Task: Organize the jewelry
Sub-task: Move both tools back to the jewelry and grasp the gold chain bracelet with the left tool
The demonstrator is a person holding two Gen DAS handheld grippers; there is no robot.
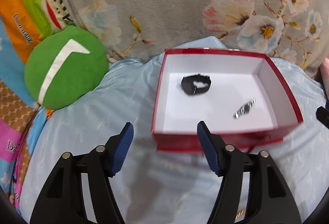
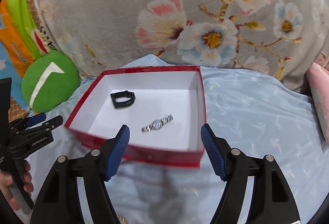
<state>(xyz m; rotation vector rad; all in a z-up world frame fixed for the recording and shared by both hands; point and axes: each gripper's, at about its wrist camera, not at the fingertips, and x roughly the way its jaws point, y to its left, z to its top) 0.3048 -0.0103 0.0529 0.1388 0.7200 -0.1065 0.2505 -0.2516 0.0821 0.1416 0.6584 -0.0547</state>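
A red box (image 1: 286, 88) (image 2: 202, 88) with a white inside sits on a light blue bedsheet. In it lie a black band watch (image 1: 196, 84) (image 2: 123, 98) at the back left and a silver metal watch (image 1: 244, 110) (image 2: 157, 125) nearer the front. My left gripper (image 1: 165, 133) is open and empty, in front of the box's left front corner. My right gripper (image 2: 165, 134) is open and empty, just before the box's front wall. The left gripper also shows at the left edge of the right wrist view (image 2: 41, 121).
A green round cushion (image 1: 65, 67) (image 2: 50, 82) lies left of the box. A grey floral blanket (image 1: 164, 4) (image 2: 185, 18) rises behind it. Colourful bedding (image 1: 20, 24) is at the far left, a pink item (image 2: 320, 96) at the right edge.
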